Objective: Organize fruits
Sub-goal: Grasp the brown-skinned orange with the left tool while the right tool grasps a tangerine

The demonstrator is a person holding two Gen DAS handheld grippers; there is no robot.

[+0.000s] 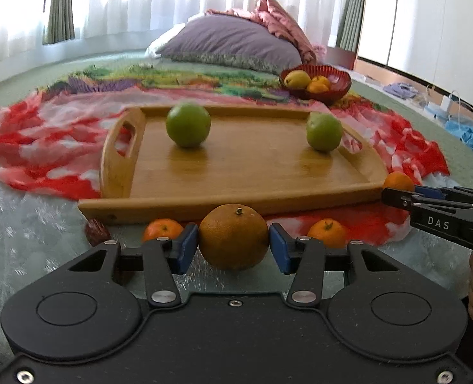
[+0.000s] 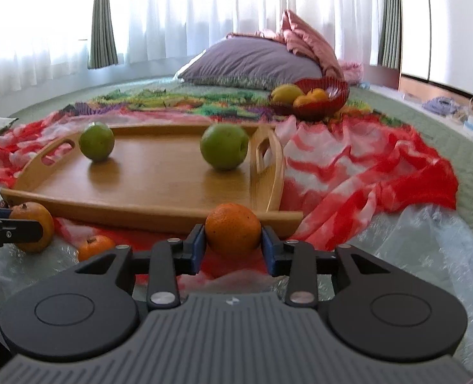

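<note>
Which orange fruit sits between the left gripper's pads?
The large dull-orange one with the stem nub, in front of the wooden tray; the small tangerines beside it lie free.

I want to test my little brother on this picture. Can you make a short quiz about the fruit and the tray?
1. How many green fruits sit on the wooden tray?
2. True or false: the red bowl is empty.
3. What sits between the left gripper's pads? A) large orange B) green fruit C) nothing

Key: 1. Two. 2. False. 3. A, the large orange.
</note>
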